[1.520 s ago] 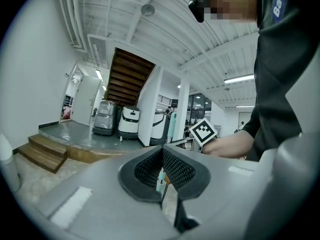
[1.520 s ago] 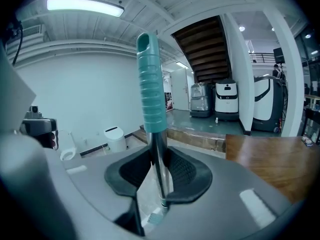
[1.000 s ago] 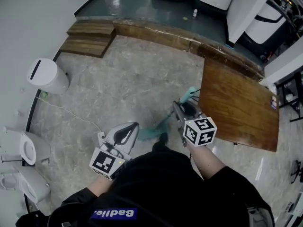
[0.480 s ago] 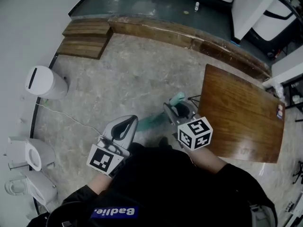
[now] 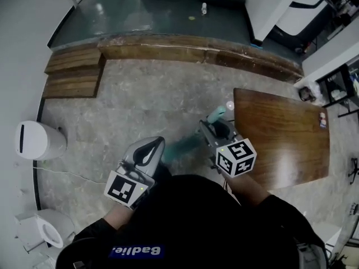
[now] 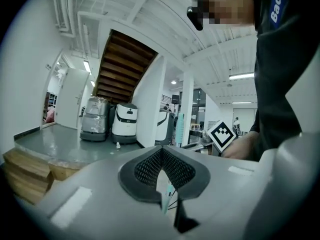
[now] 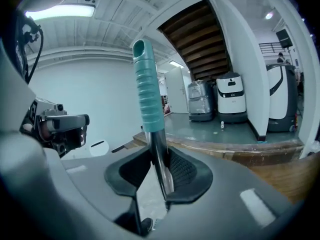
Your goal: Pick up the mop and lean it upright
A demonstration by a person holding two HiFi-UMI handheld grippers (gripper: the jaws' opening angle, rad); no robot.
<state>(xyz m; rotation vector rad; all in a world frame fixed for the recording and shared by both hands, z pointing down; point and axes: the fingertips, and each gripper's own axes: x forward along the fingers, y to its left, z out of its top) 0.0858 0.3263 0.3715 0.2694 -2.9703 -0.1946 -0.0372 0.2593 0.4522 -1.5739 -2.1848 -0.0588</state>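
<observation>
Bin (image 5: 36,140), white and lidded, stood far left; its dark slot hid any contents. Left gripper (image 5: 157,144) hung empty, jaws pressed together. Mop (image 5: 180,147) slanted up from the floor into right gripper (image 7: 161,180), clamped on bare metal shaft: probably light, stiff, slippery. Ribbed teal grip (image 7: 146,86) looked the surer hold.

Soft, even indoor light, mostly off the ceiling strip lights (image 7: 60,11); a bit of glare on the glossy dark floor (image 5: 140,15) up top; shadows are faint; both gripper views are heavy fisheye with black corners; head view bows at the edges, and the mop (image 5: 179,148) is smeared by blur.
</observation>
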